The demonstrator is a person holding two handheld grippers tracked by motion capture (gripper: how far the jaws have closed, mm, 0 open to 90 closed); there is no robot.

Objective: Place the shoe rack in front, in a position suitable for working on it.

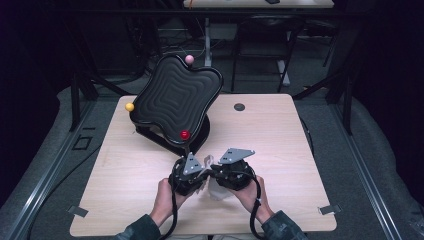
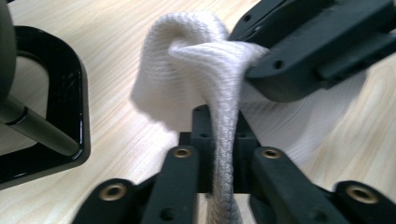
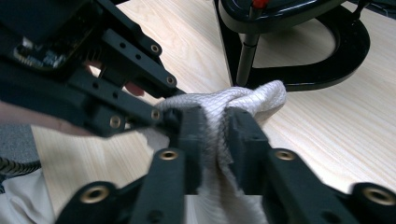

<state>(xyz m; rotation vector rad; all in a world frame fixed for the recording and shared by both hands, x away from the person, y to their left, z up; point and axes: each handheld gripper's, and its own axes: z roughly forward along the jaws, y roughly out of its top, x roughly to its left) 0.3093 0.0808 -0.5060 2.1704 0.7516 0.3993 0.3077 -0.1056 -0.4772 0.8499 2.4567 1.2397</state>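
Both hand-held grippers sit at the near edge of the counter [image 1: 280, 130], pinching one white knit cloth [image 1: 212, 186] between them. Left hand-held gripper [image 2: 223, 140]: jaws clamped on a bunched strand of the cloth, fabric squeezed tight in the gap. Right hand-held gripper [image 3: 215, 135]: jaws also pressed onto the cloth, a fold of the weave caught between them. The two tools are nose to nose, nearly touching; in the left gripper view the other tool's black jaw lies against the cloth's top fold. Cloth is held just above the wood, a loose loop bulging past the jaws, the rest draping down toward the person.

Behind them: black ridged tray [image 1: 177, 95] tilted on a black stand [image 1: 172, 137], with coloured knobs at its corners, red knob [image 1: 185, 134] closest to the tools, yellow knob [image 1: 129, 106] at left, pink knob [image 1: 189, 59] at the back.

Risks, as a judgement:
- Both grips bite narrow bunches; pulling apart could slide the knit out of one jaw and drop the cloth.
- Tools so close could knock or catch each other.
- Stand's rod and the red knob are near; a forward swing could snag the loose loop or bump the tray.
- Trailing cables could drag on the cloth.
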